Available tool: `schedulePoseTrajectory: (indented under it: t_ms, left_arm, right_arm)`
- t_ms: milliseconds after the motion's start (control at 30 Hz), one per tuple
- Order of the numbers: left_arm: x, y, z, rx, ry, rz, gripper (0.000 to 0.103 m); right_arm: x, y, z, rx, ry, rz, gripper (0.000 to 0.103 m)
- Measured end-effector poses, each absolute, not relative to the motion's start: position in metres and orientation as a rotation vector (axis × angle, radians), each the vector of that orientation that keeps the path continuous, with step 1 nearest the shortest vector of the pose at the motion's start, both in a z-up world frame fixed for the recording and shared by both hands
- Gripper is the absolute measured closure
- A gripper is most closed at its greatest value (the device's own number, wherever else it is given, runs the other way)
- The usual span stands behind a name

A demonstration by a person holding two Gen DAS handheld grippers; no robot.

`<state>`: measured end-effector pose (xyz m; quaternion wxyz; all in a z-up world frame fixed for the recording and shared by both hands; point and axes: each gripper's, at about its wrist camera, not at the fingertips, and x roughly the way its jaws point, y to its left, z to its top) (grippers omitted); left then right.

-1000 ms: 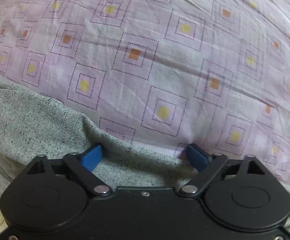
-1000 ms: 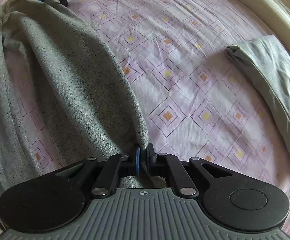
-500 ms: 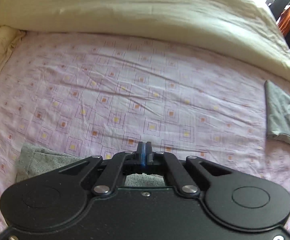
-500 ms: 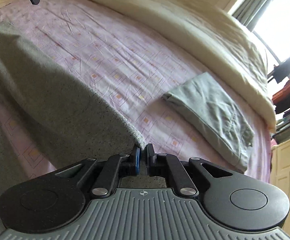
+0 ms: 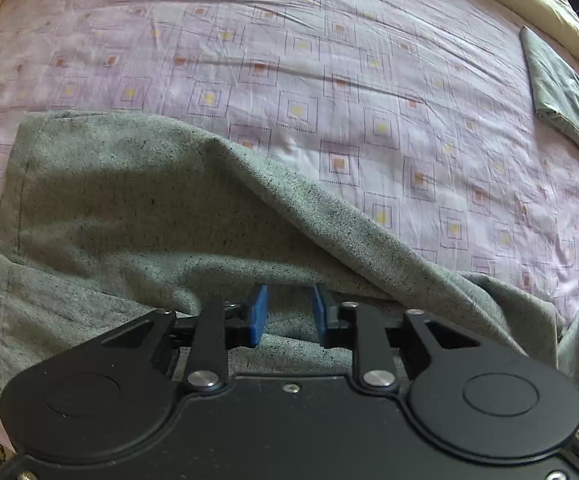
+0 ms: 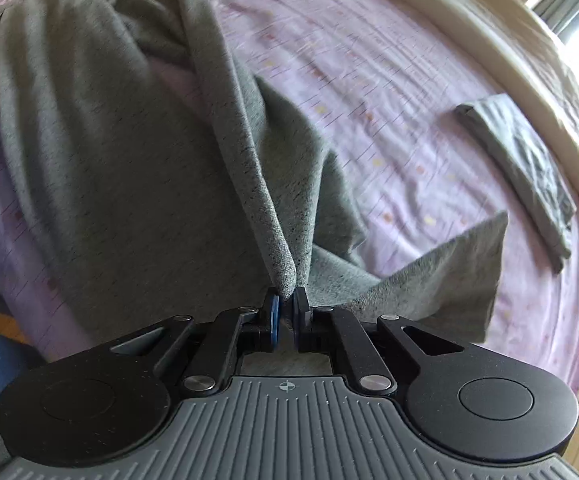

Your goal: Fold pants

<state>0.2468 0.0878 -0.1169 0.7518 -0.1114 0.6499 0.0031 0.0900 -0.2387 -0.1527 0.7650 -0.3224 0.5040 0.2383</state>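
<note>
Left wrist view: left tool (image 5: 287, 314), jaws opening with nothing pinched, above speckled grey knit pants (image 5: 129, 208) lying on the lilac square-patterned bedsheet (image 5: 329, 60); right wrist view: right tool (image 6: 285, 312) clamped on a lifted pants fold.

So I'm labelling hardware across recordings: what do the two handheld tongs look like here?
Both tongs are black linkage arms with silver pivot pins, round black discs and blue pads. The left tongs sit on a plain black body; the right tongs sit on a ribbed grey body with a small crosshair mark.
</note>
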Motion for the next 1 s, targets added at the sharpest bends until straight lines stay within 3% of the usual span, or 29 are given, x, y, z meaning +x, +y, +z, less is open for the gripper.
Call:
schedulePoseTrajectory:
  t_ms: [100,200,300,467,733,1000]
  left_arm:
    - [0.255,0.089,-0.121,-0.265,1.427,0.017,0.053]
    - [0.268,0.092,-0.121,-0.279,1.421,0.034,0.050]
    - [0.285,0.094,-0.119,-0.264,1.409,0.060,0.044]
    - [0.310,0.094,-0.124,-0.227,1.418,0.088,0.043]
    - [0.323,0.088,-0.141,-0.191,1.486,0.119,0.042]
    - [0.333,0.084,-0.162,-0.211,1.554,0.146,0.032]
  right_arm:
    - [0.082,-0.234,-0.158,-0.673,1.130,0.489,0.095]
    - [0.084,-0.237,-0.143,-0.554,1.121,0.424,0.092]
    - [0.097,-0.250,-0.119,-0.360,1.073,0.348,0.079]
    - [0.134,-0.270,-0.100,-0.127,0.990,0.144,0.074]
    - [0.209,-0.260,-0.159,-0.144,1.143,-0.069,0.074]
    - [0.222,-0.232,-0.208,-0.323,1.263,-0.095,0.074]
